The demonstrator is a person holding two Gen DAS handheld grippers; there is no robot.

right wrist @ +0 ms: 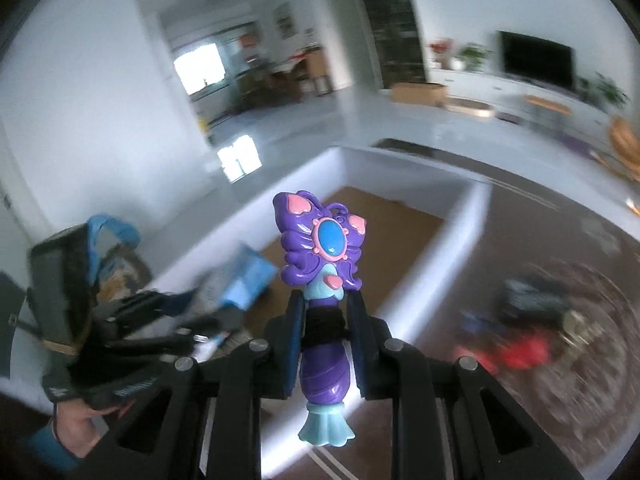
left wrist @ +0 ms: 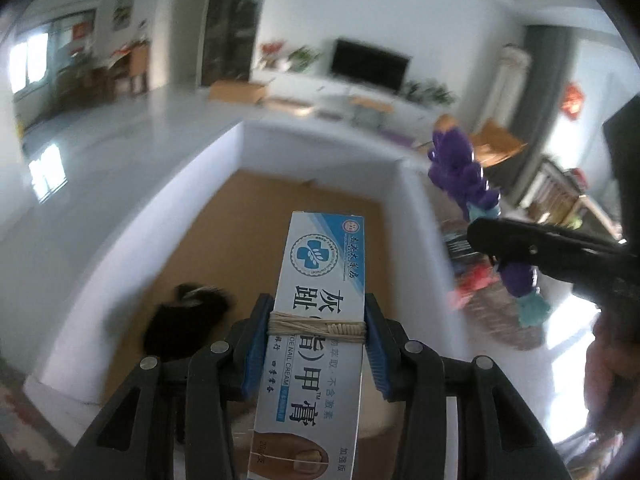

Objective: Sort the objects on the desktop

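Observation:
My left gripper (left wrist: 317, 326) is shut on a blue-and-white nail cream box (left wrist: 316, 280) with cotton swabs strapped to it, held over the white-walled cardboard box (left wrist: 140, 216). A black fuzzy object (left wrist: 188, 320) lies inside on the brown floor. My right gripper (right wrist: 323, 330) is shut on a purple butterfly toy (right wrist: 320, 240) with a teal tail, held above the box's near wall (right wrist: 448, 240). The toy (left wrist: 460, 164) and right gripper also show at the right of the left wrist view. The left gripper with the cream box (right wrist: 248, 276) shows blurred at the left of the right wrist view.
Red and dark objects (right wrist: 524, 348) lie blurred on a patterned mat to the right of the box. The dark table surface (right wrist: 540, 208) extends right. A living room with a TV (left wrist: 368, 64) and cardboard cartons (left wrist: 236, 90) lies beyond.

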